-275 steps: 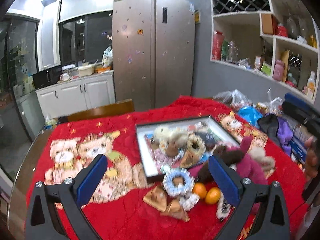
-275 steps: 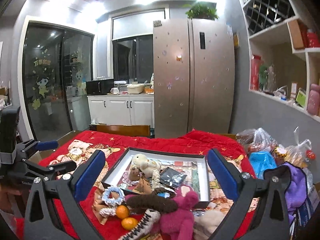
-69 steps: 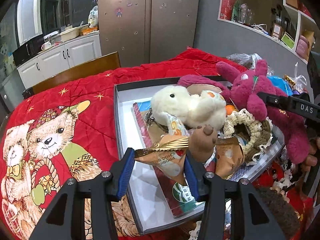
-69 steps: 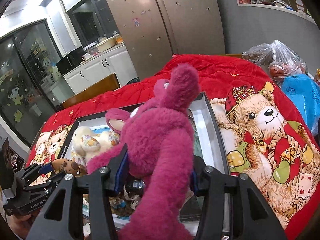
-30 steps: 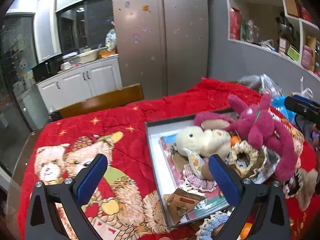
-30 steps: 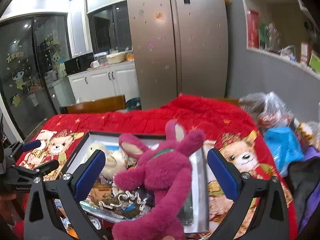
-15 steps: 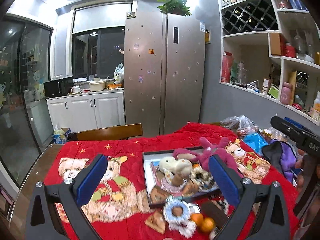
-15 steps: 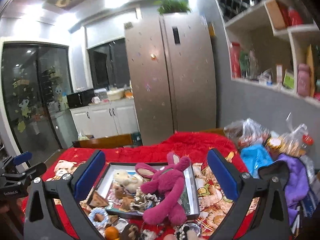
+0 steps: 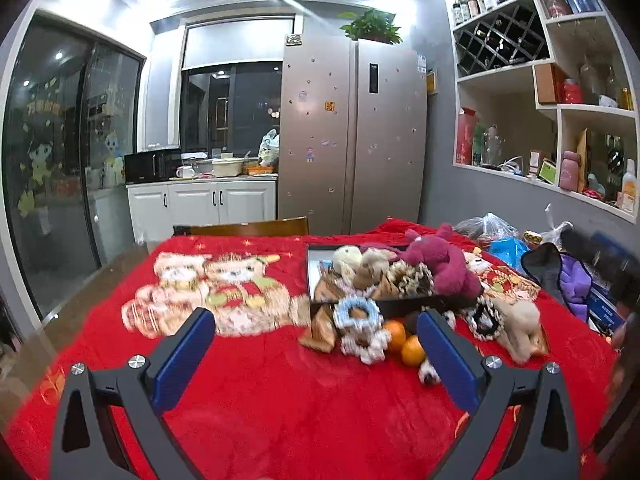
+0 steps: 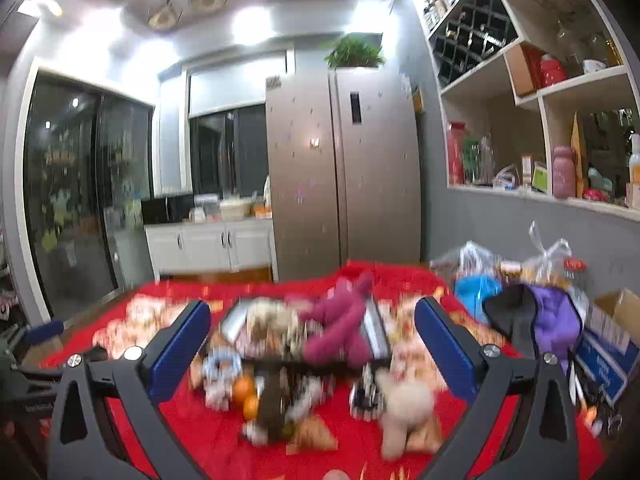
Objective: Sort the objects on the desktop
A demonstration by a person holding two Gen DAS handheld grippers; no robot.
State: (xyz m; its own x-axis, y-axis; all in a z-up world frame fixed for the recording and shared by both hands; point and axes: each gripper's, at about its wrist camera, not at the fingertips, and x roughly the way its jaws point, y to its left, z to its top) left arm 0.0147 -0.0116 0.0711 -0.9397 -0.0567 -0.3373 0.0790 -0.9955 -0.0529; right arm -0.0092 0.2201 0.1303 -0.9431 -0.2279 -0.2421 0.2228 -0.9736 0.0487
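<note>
Currently both grippers sit high and pulled back from the desk, pointing level across it, nothing held. Left gripper: fingers spread wide, flat blue pads on black frames. Right gripper: same stance, fingers apart and empty; its view is motion-blurred.

Left to right on the desk: plush red blanket printed with two cartoon bears, bare of objects on that side. Mid-right, a shallow black-rimmed rectangular tray packed with soft items: a cream plush toy, frilly crocheted scrunchies, and a fuzzy magenta plush bear draped over the tray's right part, one ear poking up.

Just in front of the tray, on the blanket: a tan triangular foil packet, a pale blue knitted scrunchie leaning on the rim, two round oranges touching each other, then a beige woolly plush lying on its side, furthest right.

Past the desk's right edge: plastic bags and purple fabric, details unclear.
</note>
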